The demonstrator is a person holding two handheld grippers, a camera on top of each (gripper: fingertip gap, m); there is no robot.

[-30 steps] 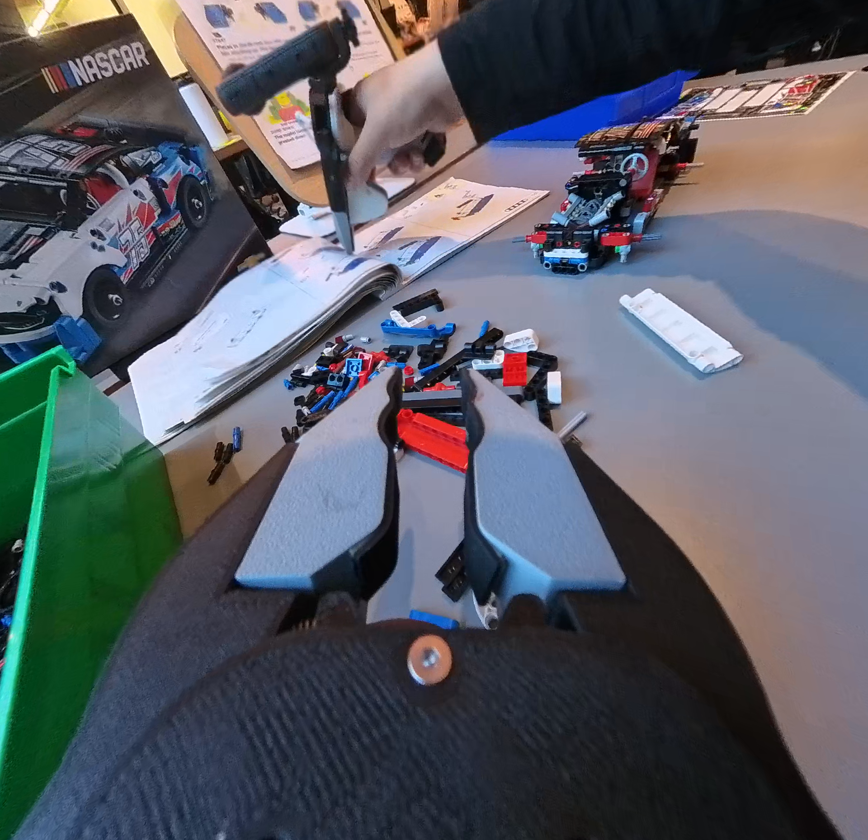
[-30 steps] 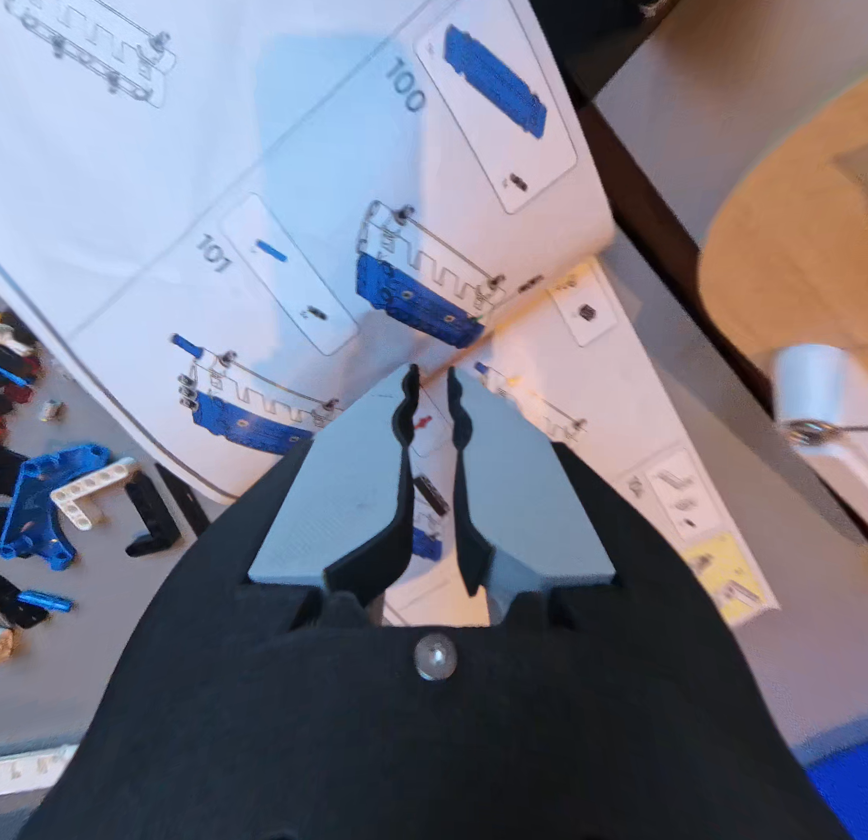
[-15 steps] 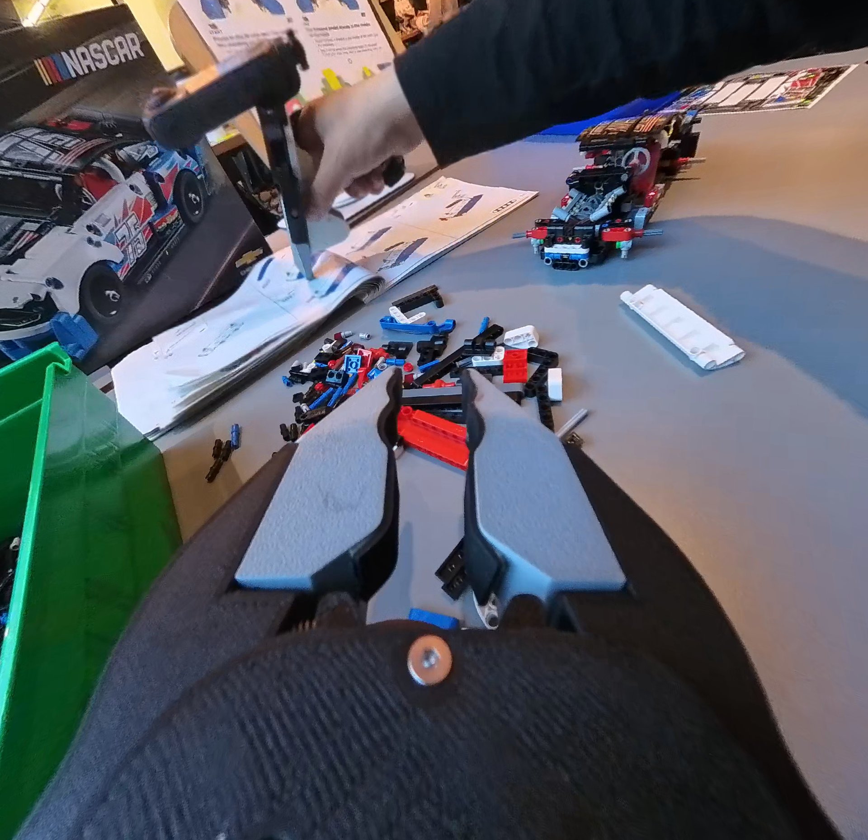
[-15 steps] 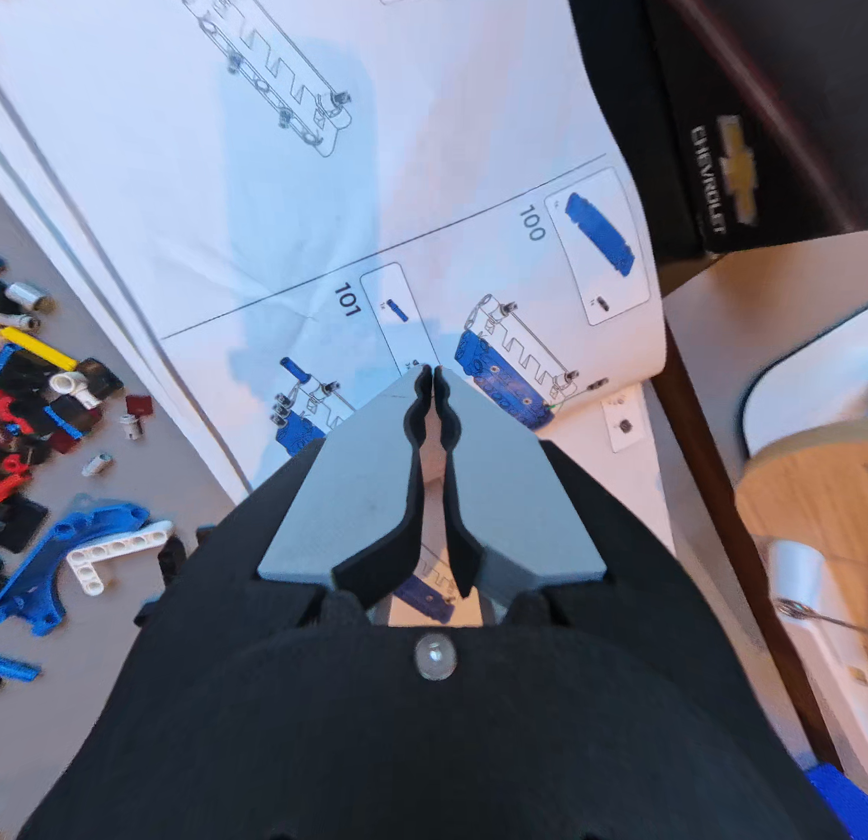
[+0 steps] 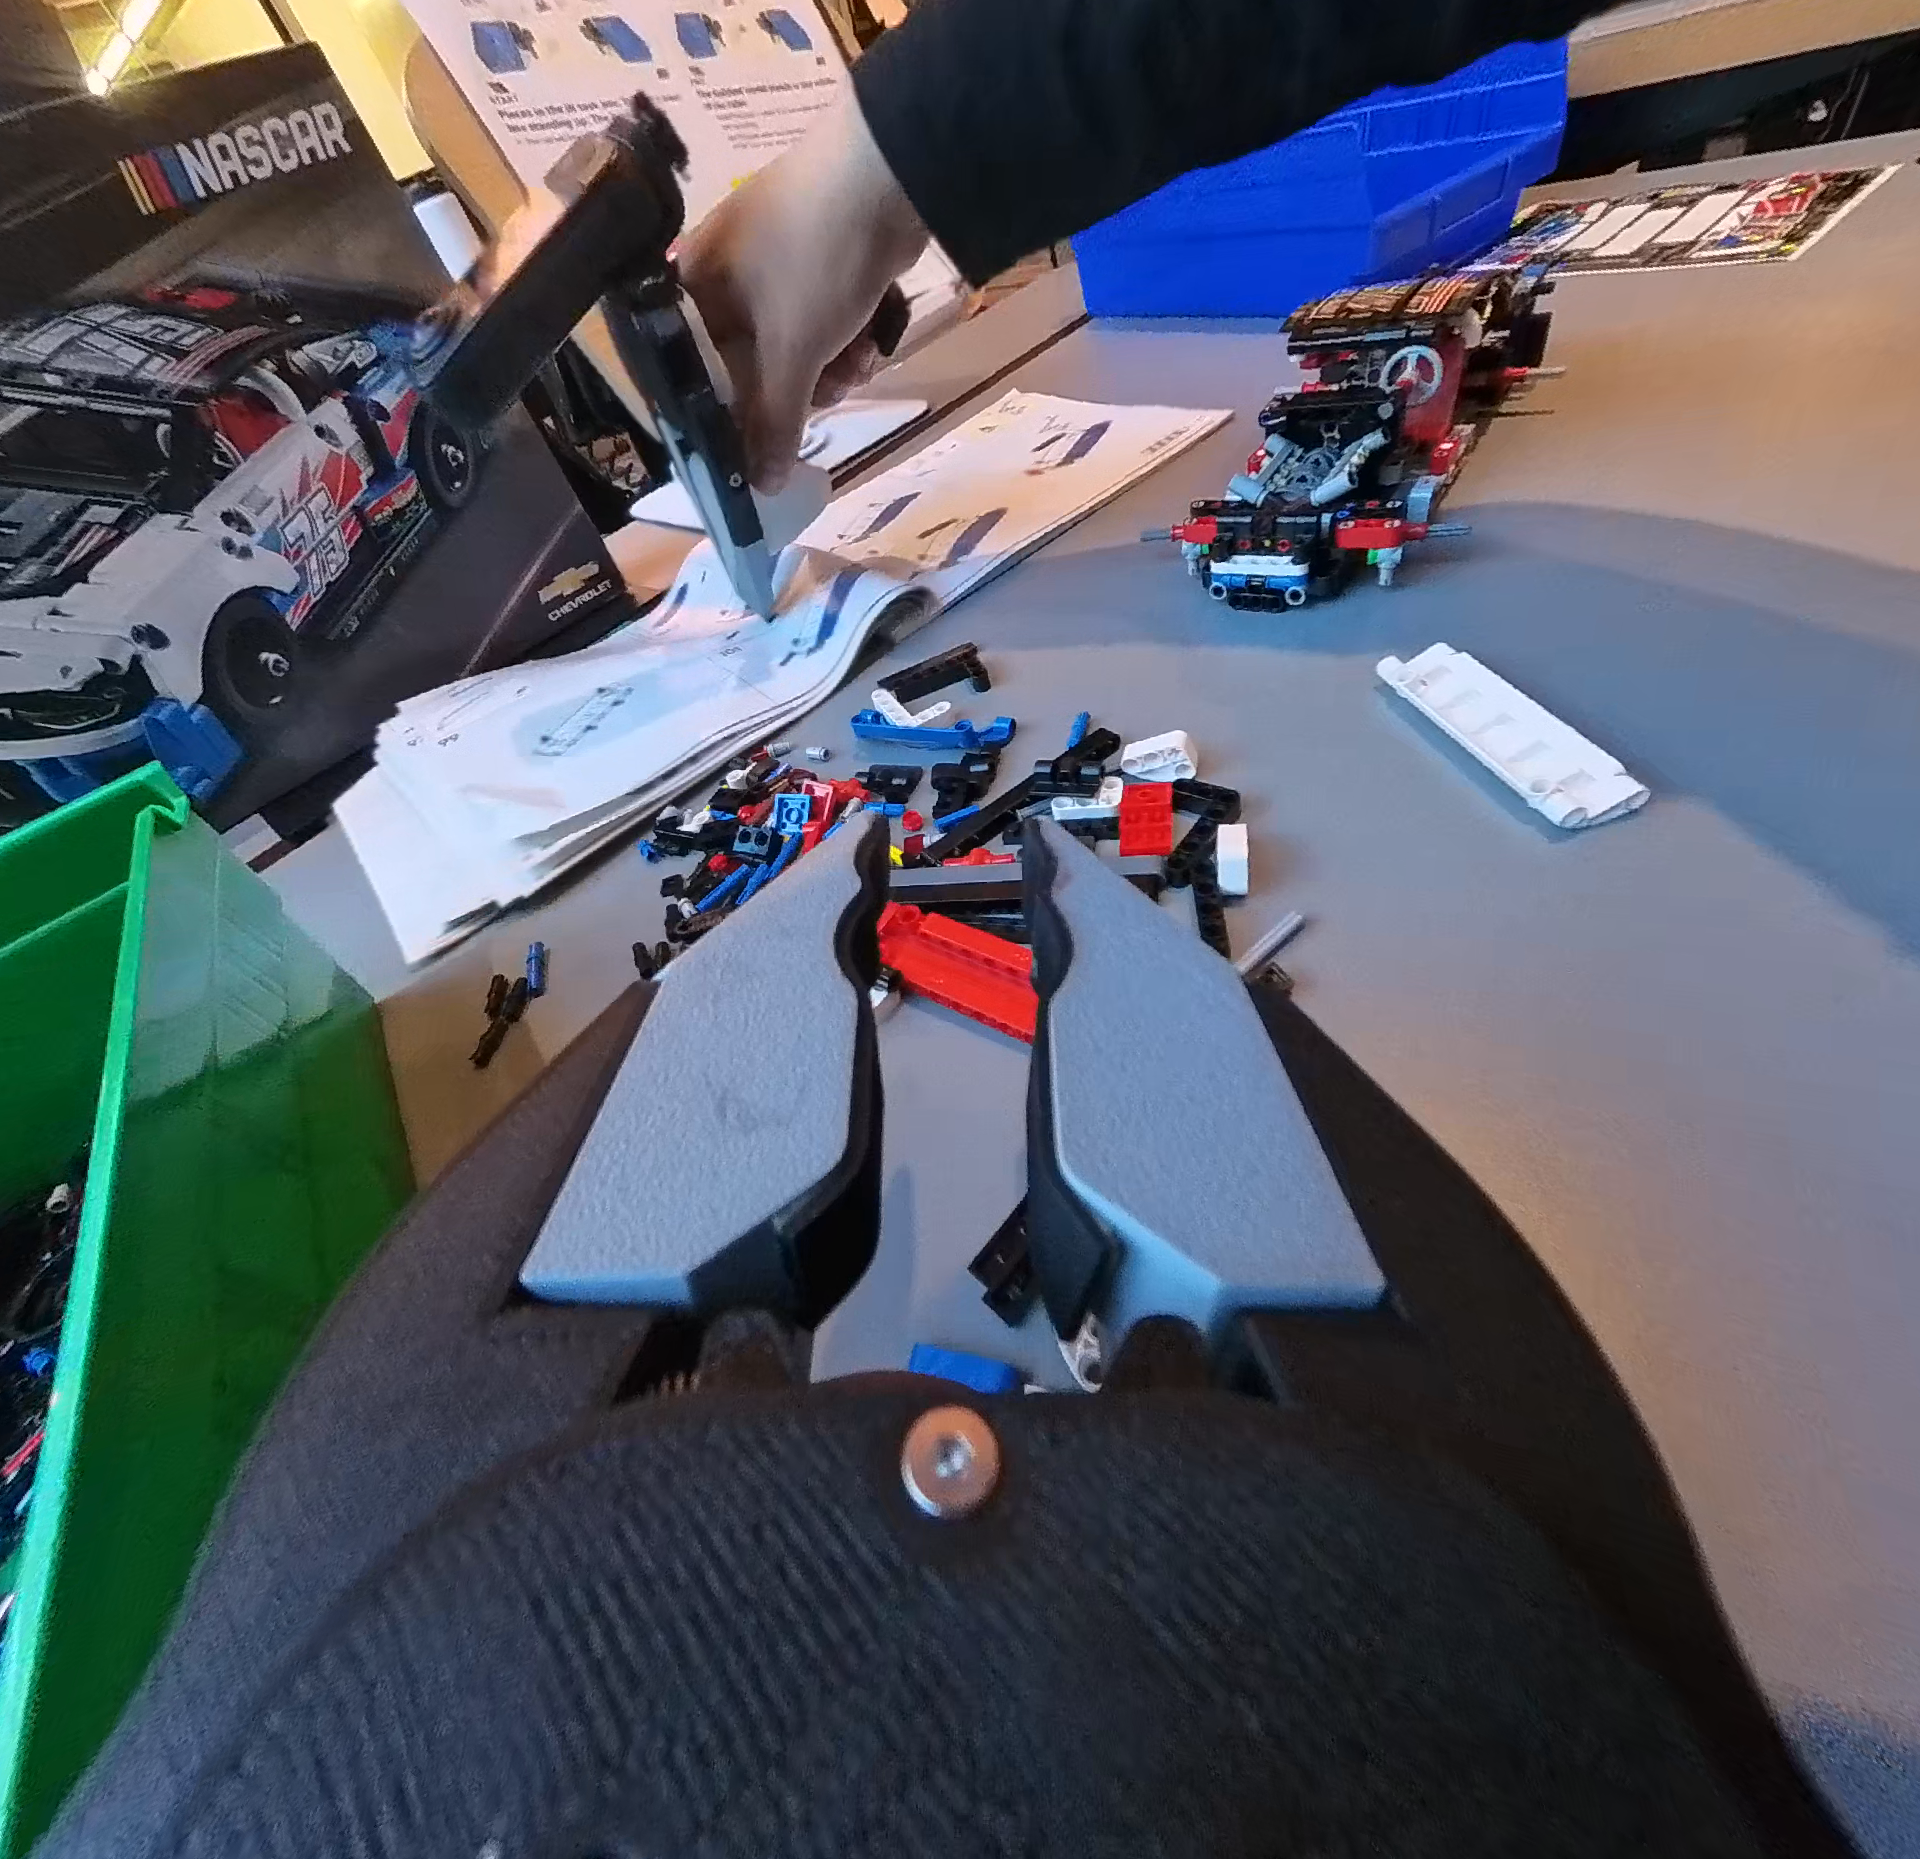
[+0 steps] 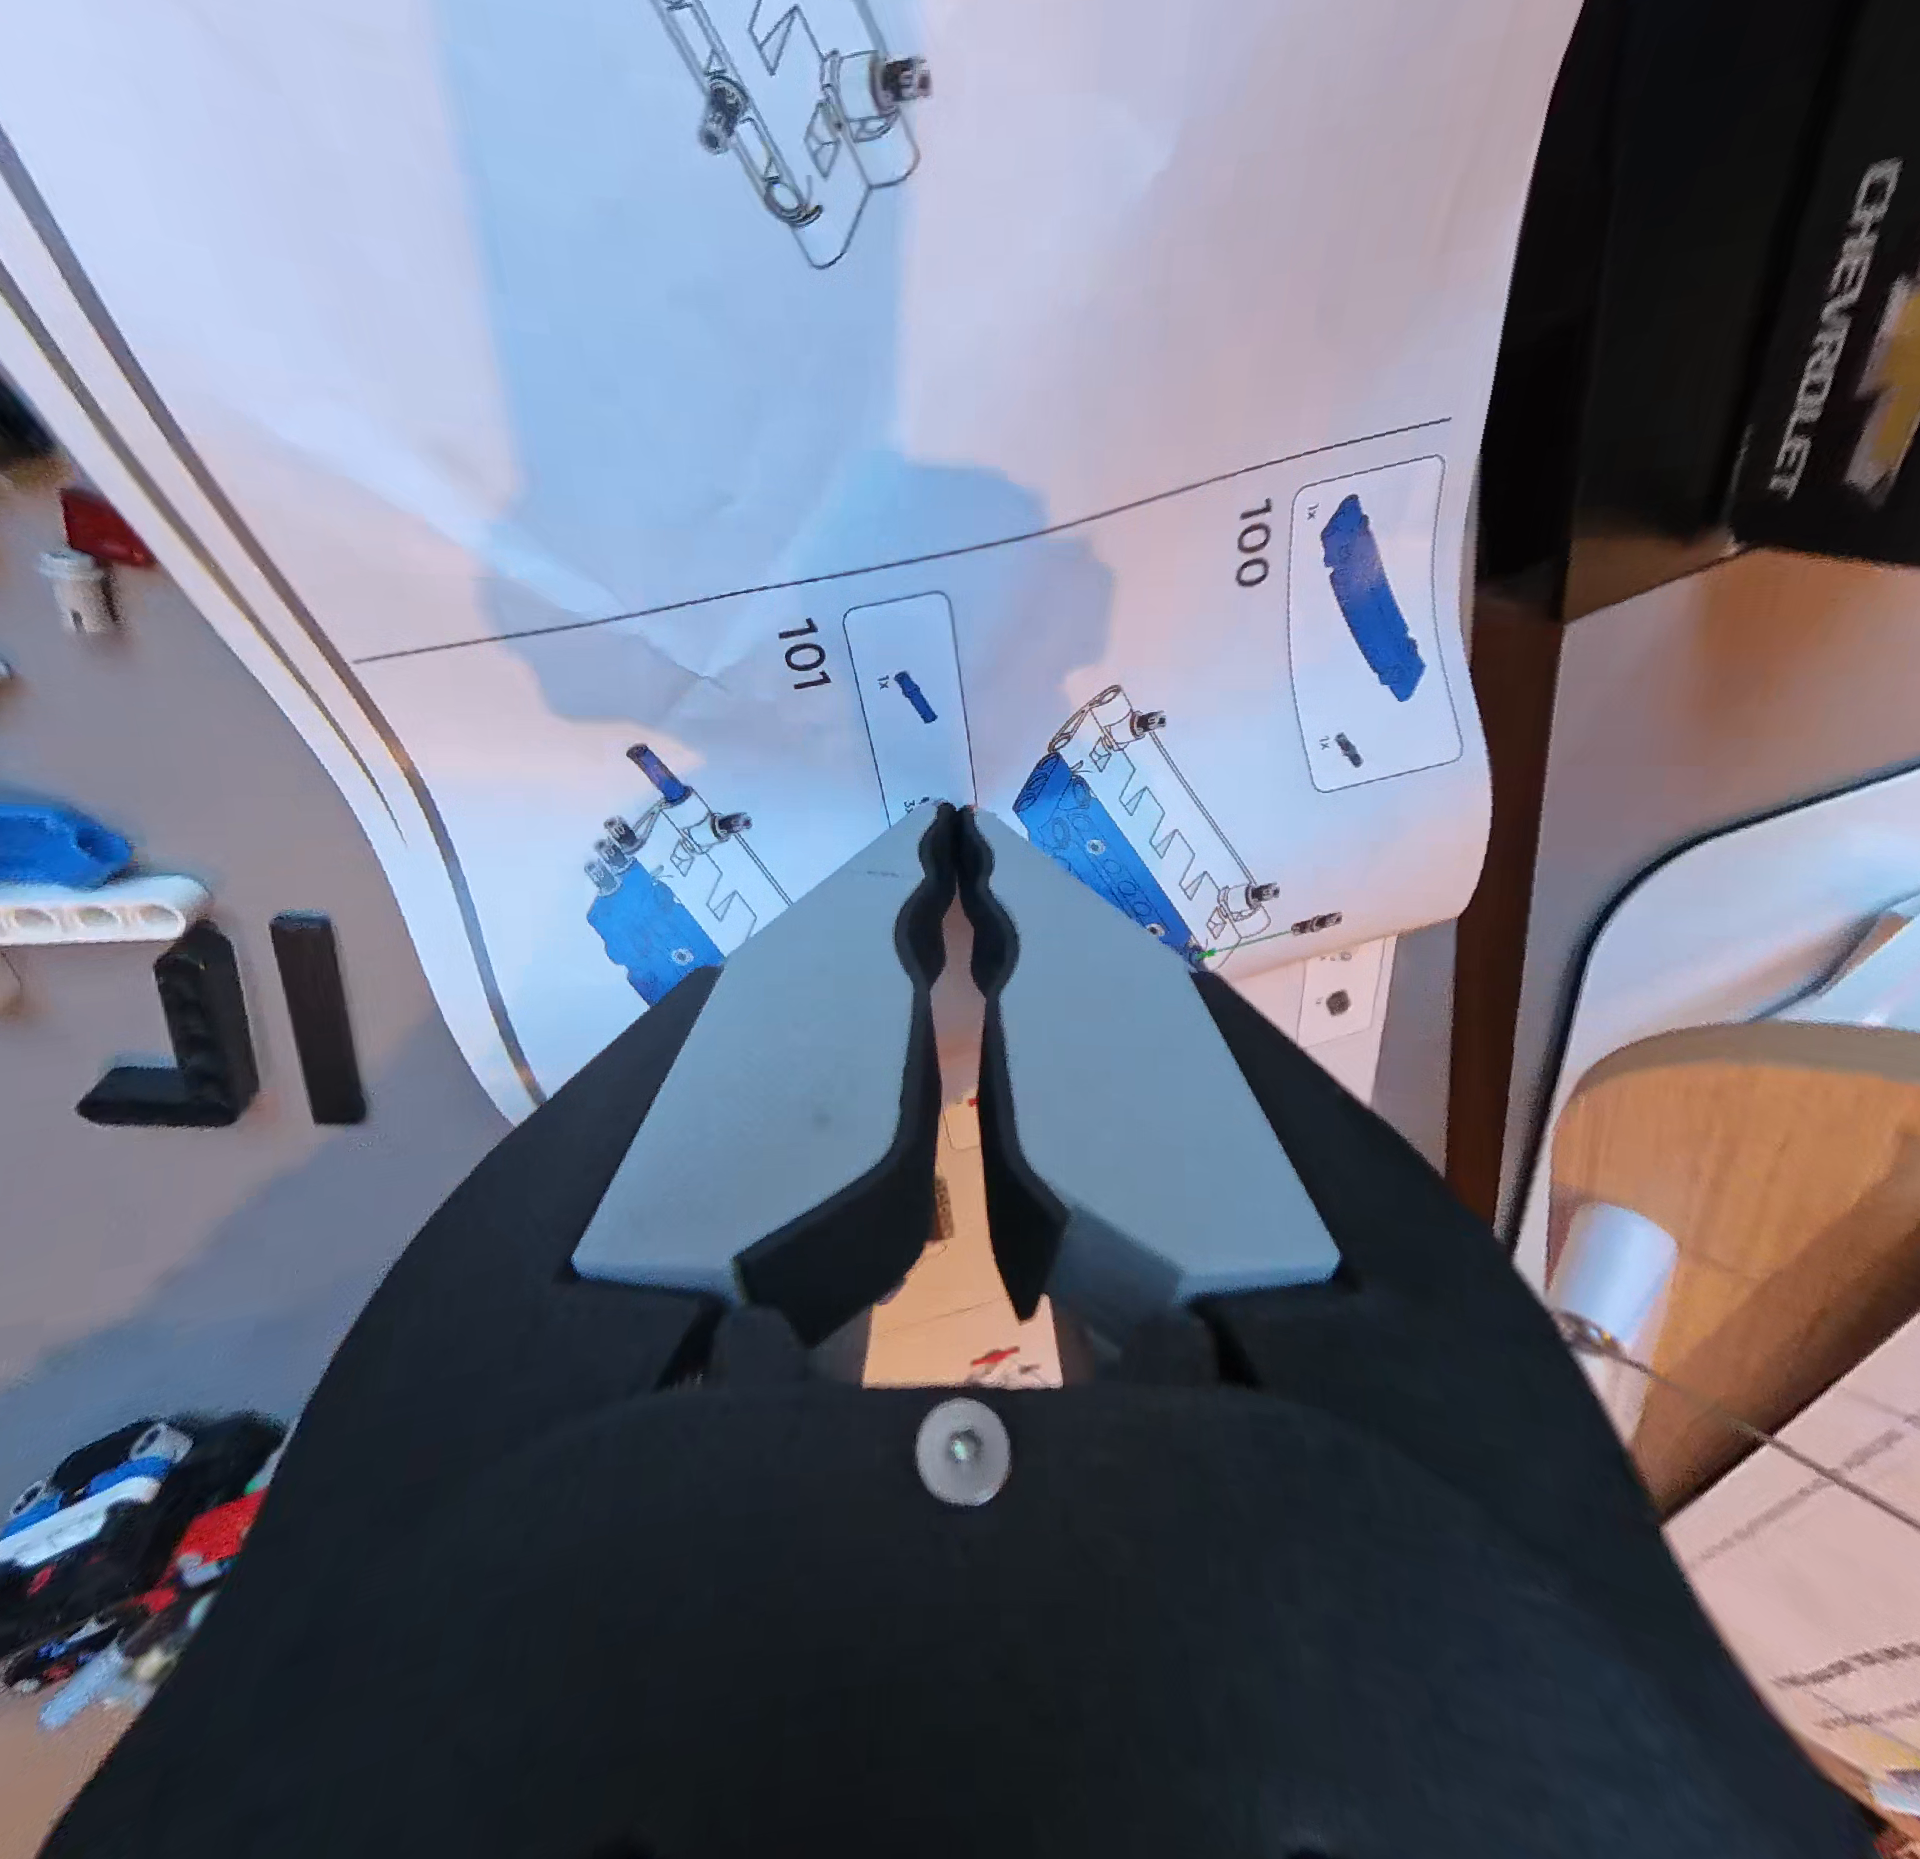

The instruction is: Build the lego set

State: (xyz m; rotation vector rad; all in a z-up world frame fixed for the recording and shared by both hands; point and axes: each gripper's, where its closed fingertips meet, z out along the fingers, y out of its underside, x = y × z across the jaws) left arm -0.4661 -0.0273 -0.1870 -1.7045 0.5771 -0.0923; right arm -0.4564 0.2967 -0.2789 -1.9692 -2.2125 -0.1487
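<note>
The left gripper [image 5: 954,859] hangs over the grey table [image 5: 1558,1030], its 2 fingers a moderate gap apart and empty. Left of them stands a green bin [image 5: 156,1134]. Just past the fingertips lies the loose brick pile [image 5: 935,801], a red brick [image 5: 961,962] showing in the gap. Beyond-left lies the open manual [image 5: 644,739]; beyond-right a white panel [image 5: 1512,734] and, farther, the half-built car [image 5: 1351,469]. The right gripper [image 6: 957,815] has its tips pinched together on the manual's page [image 6: 727,407], holding nothing I can see.

Left gripper [image 5: 954,879] fingers parted; right gripper [image 6: 956,817] fingers pressed together, pointing down.
</note>
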